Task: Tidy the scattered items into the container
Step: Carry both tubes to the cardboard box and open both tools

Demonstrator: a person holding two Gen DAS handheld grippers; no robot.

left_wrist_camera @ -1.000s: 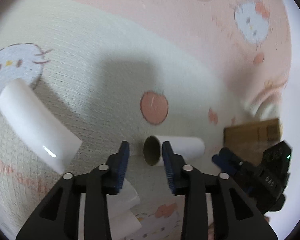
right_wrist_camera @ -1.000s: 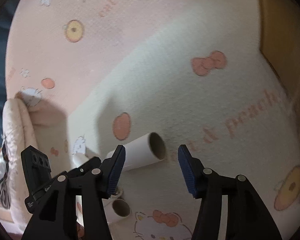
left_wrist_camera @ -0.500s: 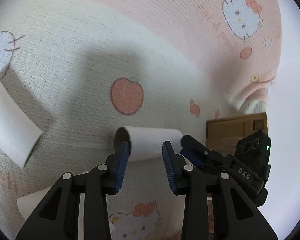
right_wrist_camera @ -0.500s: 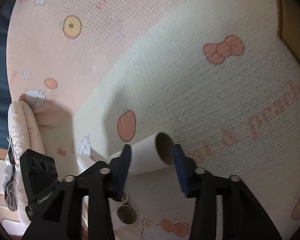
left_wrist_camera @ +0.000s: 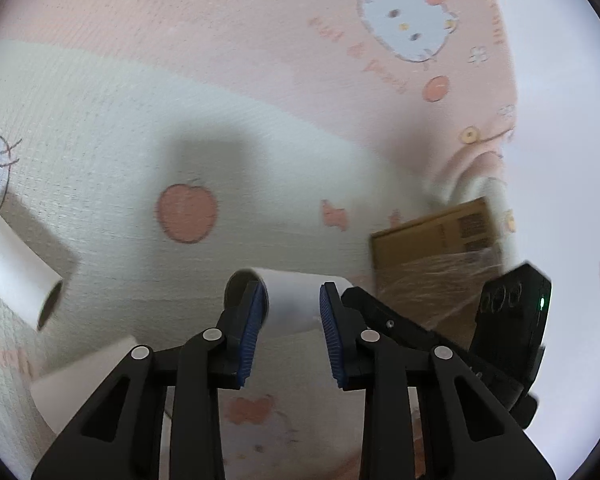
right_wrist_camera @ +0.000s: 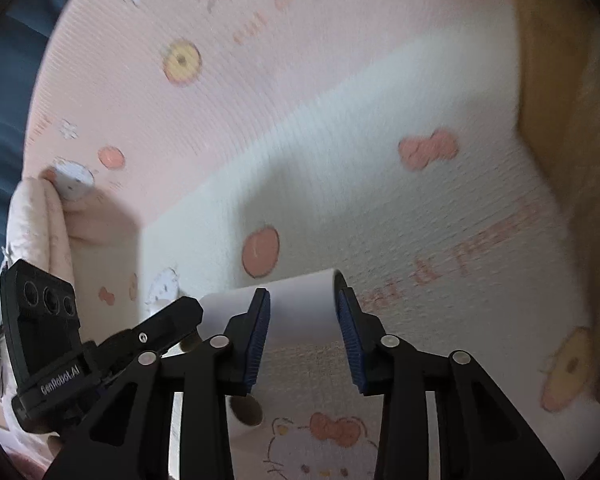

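Judging by what lies loose, the tidying is barely begun: in the left view one tube (left_wrist_camera: 16,260) sits at the far left of the mat (left_wrist_camera: 100,120), another (left_wrist_camera: 88,380) just below it, and the box (left_wrist_camera: 436,248) at the right shows nothing inside that I can tell. Between them, the middle tube (left_wrist_camera: 290,300) is clamped at both ends, the left gripper (left_wrist_camera: 290,312) grasping its open end and the right gripper (right_wrist_camera: 304,316) closed around the other, the tube apparently off the mat. A further tube (right_wrist_camera: 246,410) lies below the right gripper. A second ago both sets of jaws stood wider, short of the tube; they have since closed in on it.
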